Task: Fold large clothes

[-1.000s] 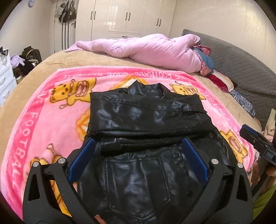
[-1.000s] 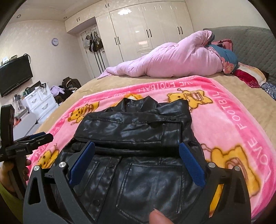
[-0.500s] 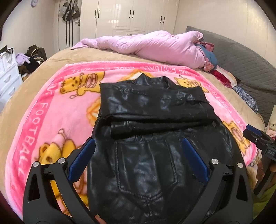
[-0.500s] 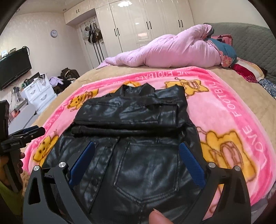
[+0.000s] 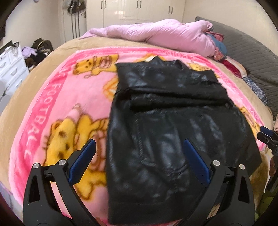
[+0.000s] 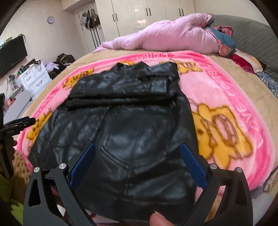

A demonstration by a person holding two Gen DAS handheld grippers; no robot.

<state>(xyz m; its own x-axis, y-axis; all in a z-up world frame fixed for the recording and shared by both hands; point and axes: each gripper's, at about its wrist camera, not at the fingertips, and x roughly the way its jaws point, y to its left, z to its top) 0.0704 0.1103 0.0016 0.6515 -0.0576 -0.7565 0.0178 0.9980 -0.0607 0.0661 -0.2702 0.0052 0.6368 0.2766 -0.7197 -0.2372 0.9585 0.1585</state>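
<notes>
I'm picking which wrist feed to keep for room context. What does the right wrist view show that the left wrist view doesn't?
Only the right wrist view shows the wall clock, the black TV and a fingertip at the bottom edge. Only the left wrist view shows the blanket's left border with FOOTBALL lettering. Both show the black leather jacket with sleeves folded across, the pink duvet, the white wardrobe, and each camera's own open gripper: left gripper, right gripper.

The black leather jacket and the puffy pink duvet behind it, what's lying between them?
Between black leather jacket and puffy pink duvet: pink cartoon fleece blanket, then bare tan bedcover, nothing else. Right wrist view.
</notes>
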